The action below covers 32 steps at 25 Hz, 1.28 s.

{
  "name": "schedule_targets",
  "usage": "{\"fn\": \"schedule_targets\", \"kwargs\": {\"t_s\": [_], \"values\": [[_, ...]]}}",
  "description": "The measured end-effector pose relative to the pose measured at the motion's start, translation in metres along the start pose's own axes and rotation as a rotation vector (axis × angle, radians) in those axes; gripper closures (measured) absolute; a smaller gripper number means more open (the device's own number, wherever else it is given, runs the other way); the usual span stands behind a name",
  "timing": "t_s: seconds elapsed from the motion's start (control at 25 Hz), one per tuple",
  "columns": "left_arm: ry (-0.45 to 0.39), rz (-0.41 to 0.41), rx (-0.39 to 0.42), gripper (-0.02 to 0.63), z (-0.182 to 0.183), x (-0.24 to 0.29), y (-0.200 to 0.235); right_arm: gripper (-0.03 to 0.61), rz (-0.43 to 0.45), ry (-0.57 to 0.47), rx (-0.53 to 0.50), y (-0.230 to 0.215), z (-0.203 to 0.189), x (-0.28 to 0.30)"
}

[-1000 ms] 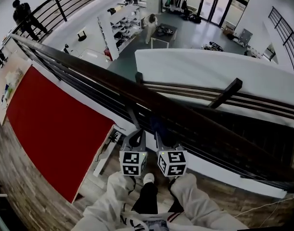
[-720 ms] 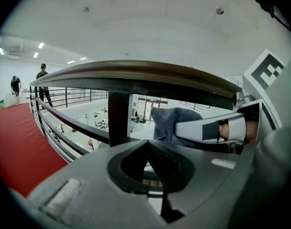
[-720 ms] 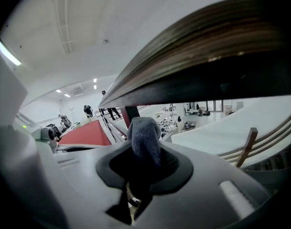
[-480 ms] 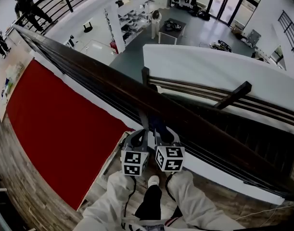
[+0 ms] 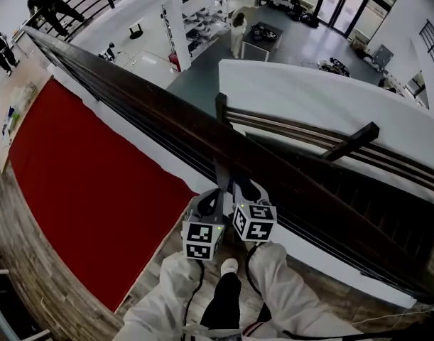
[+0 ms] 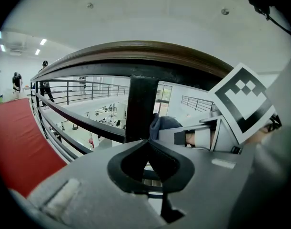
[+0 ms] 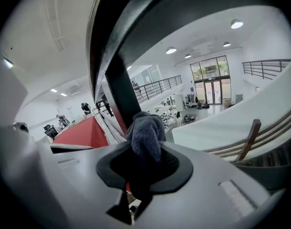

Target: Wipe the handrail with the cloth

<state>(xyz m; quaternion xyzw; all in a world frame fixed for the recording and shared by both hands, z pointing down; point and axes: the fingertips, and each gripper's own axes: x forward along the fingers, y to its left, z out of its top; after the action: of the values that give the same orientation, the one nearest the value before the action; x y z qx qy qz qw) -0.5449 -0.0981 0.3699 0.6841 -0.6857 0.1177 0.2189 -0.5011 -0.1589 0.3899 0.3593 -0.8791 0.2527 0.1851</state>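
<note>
Right gripper view: right hand-held gripper (image 7: 144, 151) clamped on grey cloth (image 7: 146, 130). The cloth bunches up out of the jaws, close by the dark post (image 7: 117, 87) under the handrail (image 7: 135, 18). Left hand-held gripper (image 6: 146, 143): jaws together, nothing between them, just beside the right one, facing the same post. Red carpet (image 5: 82, 176) lies left of the railing.
</note>
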Motion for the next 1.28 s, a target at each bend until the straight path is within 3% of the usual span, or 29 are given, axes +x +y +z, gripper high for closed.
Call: {"fn": "schedule_targets", "kwargs": {"t_s": [0.6,1.28], "values": [[0.006,-0.058,0.006,0.611,-0.005,-0.002,-0.035,0.506,-0.051,0.013,-0.005,-0.025,-0.018,-0.031],[0.058,-0.214,0.080,0.611,-0.022,0.010,-0.171,0.506,-0.178,-0.017,0.062,-0.124,-0.041,-0.131]]}}
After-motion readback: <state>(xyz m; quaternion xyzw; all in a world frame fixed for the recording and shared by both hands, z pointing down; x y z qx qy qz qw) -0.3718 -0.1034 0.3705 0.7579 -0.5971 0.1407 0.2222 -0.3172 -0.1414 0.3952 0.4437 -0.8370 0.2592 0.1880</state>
